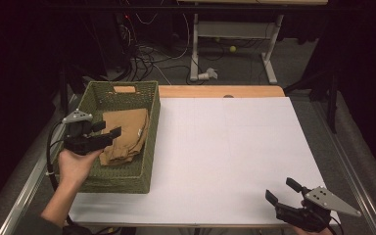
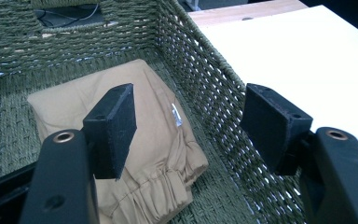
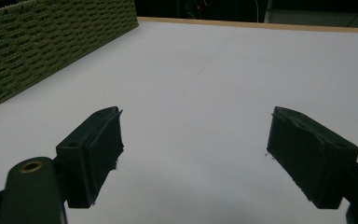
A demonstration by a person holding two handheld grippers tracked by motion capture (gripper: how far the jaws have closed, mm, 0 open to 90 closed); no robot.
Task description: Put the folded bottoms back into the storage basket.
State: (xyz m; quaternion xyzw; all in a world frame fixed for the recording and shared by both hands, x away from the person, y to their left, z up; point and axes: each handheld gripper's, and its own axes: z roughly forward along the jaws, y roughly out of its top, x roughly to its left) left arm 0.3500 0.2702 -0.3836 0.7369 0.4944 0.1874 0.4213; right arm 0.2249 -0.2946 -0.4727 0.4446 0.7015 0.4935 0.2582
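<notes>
Left gripper [image 1: 108, 130] hovers over the green woven basket [image 1: 150, 147] at the worktop's left edge, jaws spread wide, gripping nothing. The folded tan garment [image 1: 127, 134] lies inside the basket, just beneath it. Right gripper [image 1: 280, 190] waits released at the worktop's near right corner, empty.

No readable text, small label on the tan garment [image 2: 121, 126] too blurred to read
</notes>
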